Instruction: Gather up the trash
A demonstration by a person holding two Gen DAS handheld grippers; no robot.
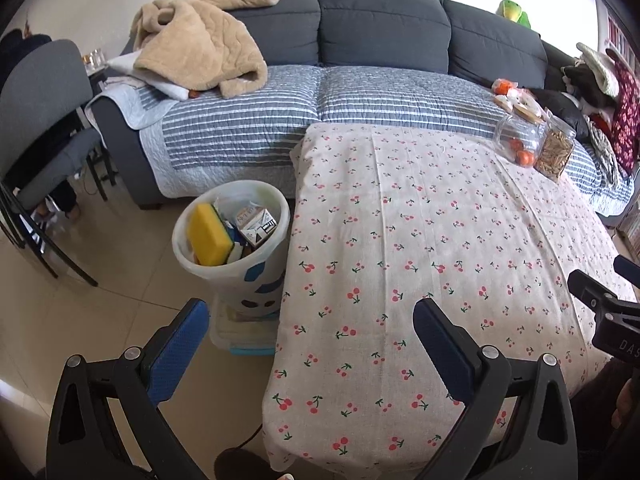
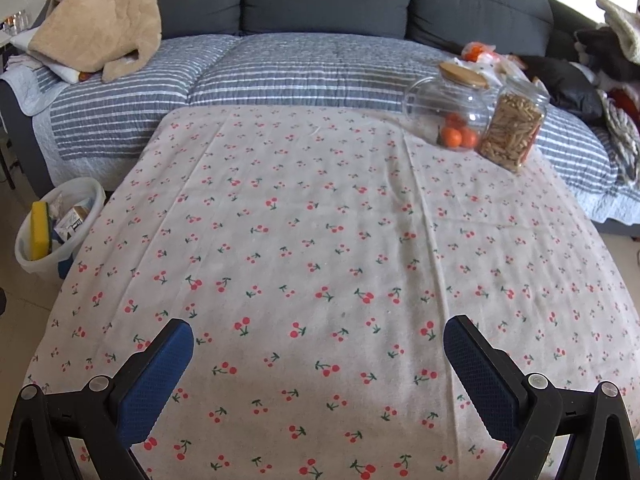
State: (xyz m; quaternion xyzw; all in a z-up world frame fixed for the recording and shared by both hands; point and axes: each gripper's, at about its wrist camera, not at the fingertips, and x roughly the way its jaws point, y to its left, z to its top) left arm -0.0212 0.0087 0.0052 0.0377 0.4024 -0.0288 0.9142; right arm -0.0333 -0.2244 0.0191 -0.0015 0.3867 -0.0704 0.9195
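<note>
The trash bin (image 1: pixel 232 236) stands upright on the floor, touching the left edge of the bench (image 1: pixel 420 240). A yellow sponge (image 1: pixel 210 234) stands on end inside, beside a small carton (image 1: pixel 258 225). The left hand-held gripper (image 1: pixel 311 328) and the right hand-held gripper (image 2: pixel 319 346) are both wide, empty. Only the left wrist view shows the grey chair (image 1: pixel 36 120).

A matt woven cherry-print tablecloth (image 2: pixel 320 240) covers the table. At 1 o'clock stand 2 glossy clear glass jars (image 2: pixel 448 116), one with a smooth wooden lid (image 2: pixel 464 74). At 9 o'clock a translucent plastic bin (image 1: pixel 240 256) holds a porous yellow sponge (image 1: pixel 210 234) and a printed paper carton (image 1: pixel 256 226). The blue gripper pads (image 2: pixel 154 380) look finely dimpled and rubbery.
</note>
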